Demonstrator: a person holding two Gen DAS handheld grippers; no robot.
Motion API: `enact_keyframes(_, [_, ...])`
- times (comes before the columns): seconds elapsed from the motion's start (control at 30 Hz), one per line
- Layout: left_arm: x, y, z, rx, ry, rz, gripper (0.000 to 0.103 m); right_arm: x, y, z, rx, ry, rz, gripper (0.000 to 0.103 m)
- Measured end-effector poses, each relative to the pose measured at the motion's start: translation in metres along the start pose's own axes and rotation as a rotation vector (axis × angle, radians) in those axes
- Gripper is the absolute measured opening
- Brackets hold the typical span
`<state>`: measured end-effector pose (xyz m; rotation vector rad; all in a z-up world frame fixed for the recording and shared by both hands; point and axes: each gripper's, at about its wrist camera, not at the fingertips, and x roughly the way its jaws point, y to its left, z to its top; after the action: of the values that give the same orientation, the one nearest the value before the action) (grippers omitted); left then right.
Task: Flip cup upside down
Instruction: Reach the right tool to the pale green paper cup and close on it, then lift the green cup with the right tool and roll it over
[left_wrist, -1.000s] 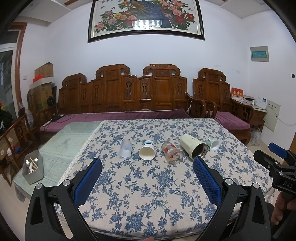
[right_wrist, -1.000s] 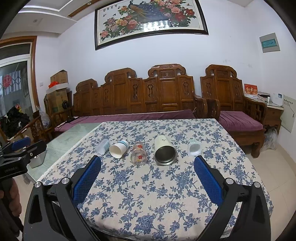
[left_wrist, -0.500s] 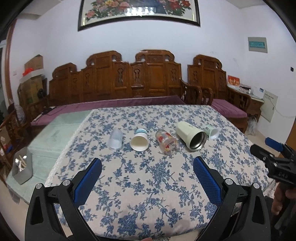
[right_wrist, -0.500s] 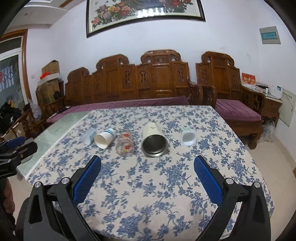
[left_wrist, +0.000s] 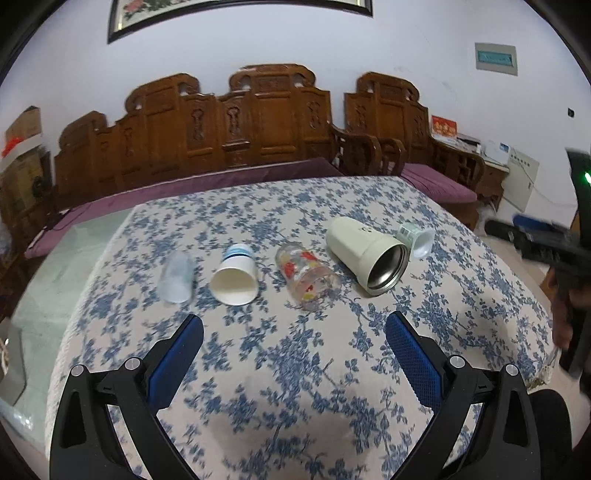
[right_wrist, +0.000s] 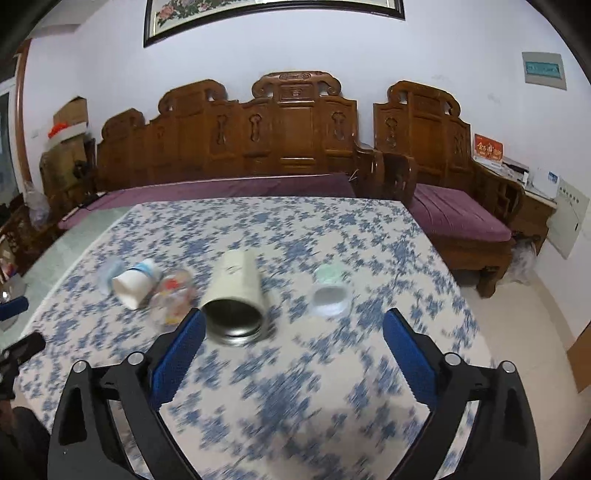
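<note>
Several cups lie on their sides in a row on the blue-flowered tablecloth (left_wrist: 295, 369): a clear plastic cup (left_wrist: 177, 277), a white paper cup (left_wrist: 236, 277) with a blue band, a printed glass (left_wrist: 308, 277), a cream steel-lined mug (left_wrist: 367, 254) and a small white cup (left_wrist: 417, 238). My left gripper (left_wrist: 294, 328) is open and empty, just short of the glass. My right gripper (right_wrist: 293, 325) is open and empty; the mug (right_wrist: 236, 295) lies by its left finger and the small white cup (right_wrist: 330, 295) beyond the gap. The paper cup (right_wrist: 135, 282) and glass (right_wrist: 173, 295) lie left.
A carved wooden sofa (left_wrist: 236, 136) with purple cushions stands behind the table. A bare glass tabletop strip (left_wrist: 62, 266) runs along the left. The right gripper shows at the right edge of the left wrist view (left_wrist: 546, 247).
Both grippers have moved forward and down toward the row of cups, which now look larger and closer. The right wrist view is motion-blurred. The cups have not moved.
</note>
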<state>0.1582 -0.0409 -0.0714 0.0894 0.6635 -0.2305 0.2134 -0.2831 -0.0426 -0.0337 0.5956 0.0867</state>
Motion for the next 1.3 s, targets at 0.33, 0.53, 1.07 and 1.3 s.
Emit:
enact_keyframes(0.33, [0.060,-0.011,0.009,0.027,0.047,-0.092,0.095,0.119,-0.026,0.048,-0.051,0.201,0.022,0.079])
enact_keyframes(0.53, [0.088,-0.020,0.007,0.021,0.071,-0.141,0.095,0.189,-0.033,0.057,-0.054,0.341,0.018,0.071])
enact_keyframes(1.07, [0.095,-0.033,-0.012,0.035,0.136,-0.180,0.095,0.253,-0.043,0.040,0.013,0.590,0.006,0.049])
enact_keyframes(1.3, [0.070,-0.024,-0.017,0.020,0.120,-0.144,0.095,0.198,-0.036,0.031,0.020,0.540,0.062,0.048])
